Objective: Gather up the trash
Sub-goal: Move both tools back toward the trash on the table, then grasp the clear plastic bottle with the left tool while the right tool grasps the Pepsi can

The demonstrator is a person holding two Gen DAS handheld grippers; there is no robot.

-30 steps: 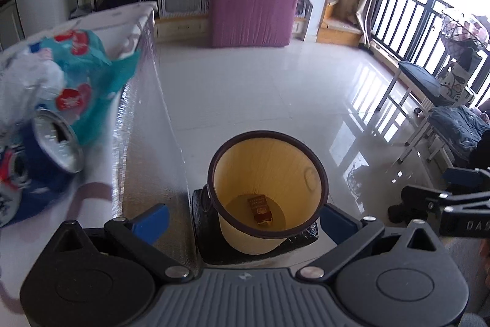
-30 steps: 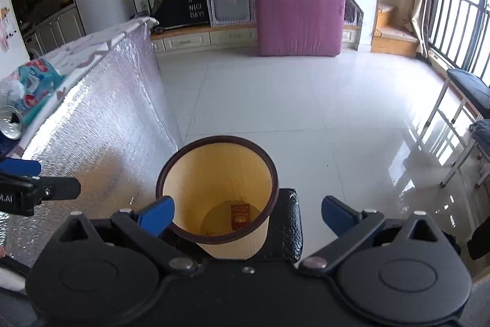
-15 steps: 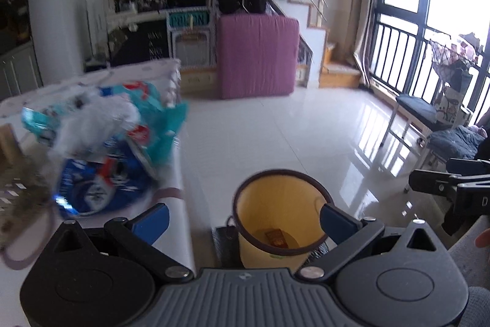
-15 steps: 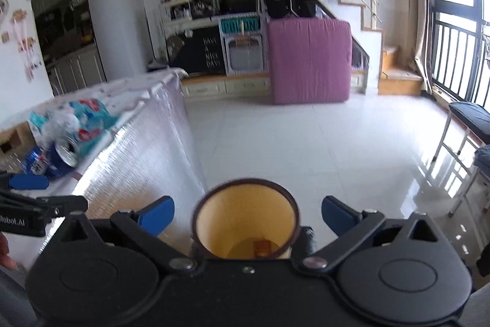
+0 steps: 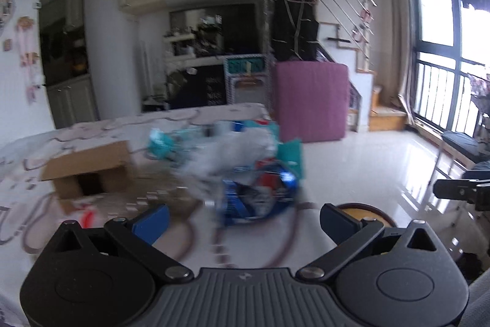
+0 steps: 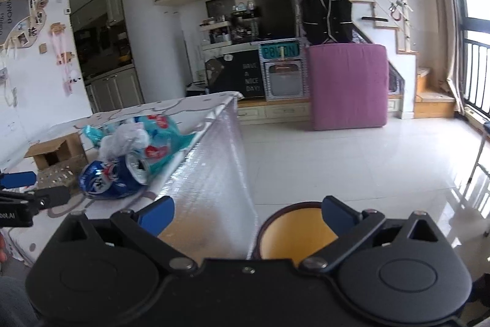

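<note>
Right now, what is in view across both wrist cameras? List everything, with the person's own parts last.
crushed cans: two, blue, on the table near its edge
plastic wrapper: one, teal with red spots, behind the cans
crumpled bag: one, whitish, on the wrapper
cardboard box: one, brown, further along the table
table: one, patterned white cloth, foil-covered side
bin: one, yellow inside, dark rim, on the floor
mattress: one, purple, upright by the stairs
left gripper: jaws open, facing the cans
right gripper: jaws open, above the bin
</note>
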